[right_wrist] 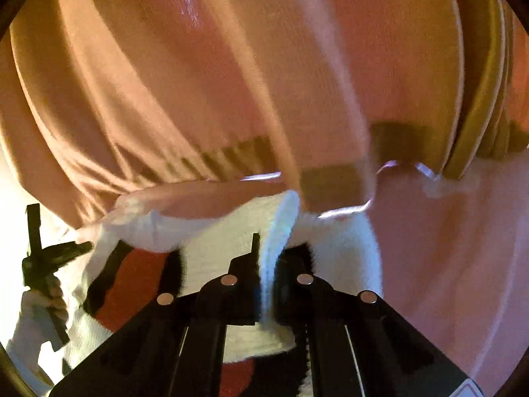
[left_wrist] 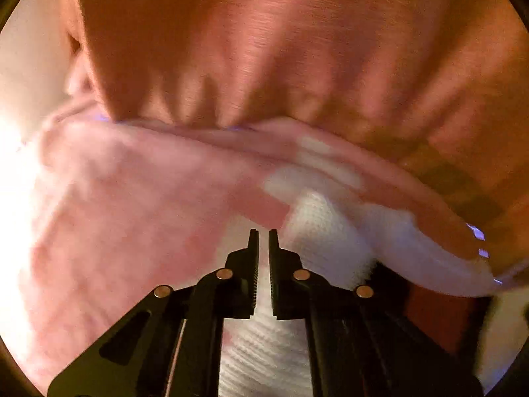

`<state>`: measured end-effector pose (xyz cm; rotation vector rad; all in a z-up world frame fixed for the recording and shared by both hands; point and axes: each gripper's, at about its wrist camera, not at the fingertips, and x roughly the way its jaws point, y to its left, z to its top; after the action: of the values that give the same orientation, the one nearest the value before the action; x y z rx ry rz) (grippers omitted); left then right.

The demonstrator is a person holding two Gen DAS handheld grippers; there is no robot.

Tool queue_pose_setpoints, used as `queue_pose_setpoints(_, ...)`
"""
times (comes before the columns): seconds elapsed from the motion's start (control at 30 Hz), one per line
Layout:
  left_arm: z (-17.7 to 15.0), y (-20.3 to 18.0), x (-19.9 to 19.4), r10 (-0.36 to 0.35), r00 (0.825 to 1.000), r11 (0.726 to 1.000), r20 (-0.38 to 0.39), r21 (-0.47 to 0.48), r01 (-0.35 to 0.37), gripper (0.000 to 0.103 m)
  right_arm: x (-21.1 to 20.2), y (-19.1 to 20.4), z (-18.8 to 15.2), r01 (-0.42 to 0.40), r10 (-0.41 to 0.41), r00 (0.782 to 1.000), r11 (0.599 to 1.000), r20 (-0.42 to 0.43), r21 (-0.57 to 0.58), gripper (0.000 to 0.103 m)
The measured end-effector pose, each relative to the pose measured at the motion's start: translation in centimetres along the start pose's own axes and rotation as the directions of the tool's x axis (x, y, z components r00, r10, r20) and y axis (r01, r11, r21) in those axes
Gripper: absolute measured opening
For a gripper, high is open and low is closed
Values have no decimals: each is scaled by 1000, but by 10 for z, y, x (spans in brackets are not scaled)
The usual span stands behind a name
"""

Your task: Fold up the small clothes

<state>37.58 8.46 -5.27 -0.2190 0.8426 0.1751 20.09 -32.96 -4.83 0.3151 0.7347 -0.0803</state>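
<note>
A small white knit garment (left_wrist: pixel 317 228) with red and black patches lies on a pink cloth surface (left_wrist: pixel 125 198). My left gripper (left_wrist: pixel 263 235) hovers just above the white knit, its jaws a narrow gap apart with nothing between them. In the right wrist view, my right gripper (right_wrist: pixel 269 248) is shut on a raised fold of the white knit garment (right_wrist: pixel 281 231). The red and black part (right_wrist: pixel 132 281) hangs to the left. The left gripper (right_wrist: pixel 49 258) shows at the far left of that view, held by a hand.
A person in a pink-orange top (left_wrist: pixel 264 49) stands close behind the surface and fills the upper half of both views. The pink cloth (right_wrist: pixel 446 264) extends to the right. Bright light washes out the left edge (left_wrist: pixel 13 182).
</note>
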Motion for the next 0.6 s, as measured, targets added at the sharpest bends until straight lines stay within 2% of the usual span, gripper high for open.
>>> queue_pose_setpoints(0.07,-5,8,20,9,997,1000,-83,-2,-9,5,32,-15,-18,35,-33,987,999,-159,12,6)
queue_pose_setpoints(0.1,-10,13,28,-7,991,1000,-131,-18,5,5,39,-25,-29,43,-34,983,998,-179,46,6)
queue_pose_setpoints(0.13,-13,18,23,-23,993,999,-113,-35,19,5,33,-28,-30,38,-27,988,997,-154,69,7)
queue_pose_setpoints(0.17,-14,20,11,-25,996,999,-86,-29,23,5,27,-26,-24,49,-37,987,996,-154,72,11)
queue_pose_setpoints(0.2,-15,20,3,-32,997,999,-68,-18,30,6,15,-23,-18,42,-33,992,996,-118,75,16)
queue_pose_setpoints(0.27,-14,17,-18,-60,997,998,-50,11,60,6,-11,-16,-10,8,-3,998,997,-58,82,16)
queue_pose_setpoints(0.37,-24,7,-68,-156,988,986,-5,56,156,6,-31,-5,-16,0,4,997,998,-73,56,16)
queue_pose_setpoints(0.47,-49,-11,-82,-195,979,973,-60,116,201,7,-26,-3,-31,26,-21,992,999,-128,37,16)
queue_pose_setpoints(0.53,-76,-18,-73,-177,977,967,-119,164,195,11,-6,-6,-48,58,-47,976,997,-215,44,16)
queue_pose_setpoints(0.57,-90,-21,-63,-128,982,967,-136,201,154,11,5,-9,-57,84,-73,964,996,-254,31,12)
queue_pose_setpoints(0.6,-98,-26,-57,-96,986,966,-133,227,124,10,3,-8,-61,86,-79,967,996,-241,20,10)
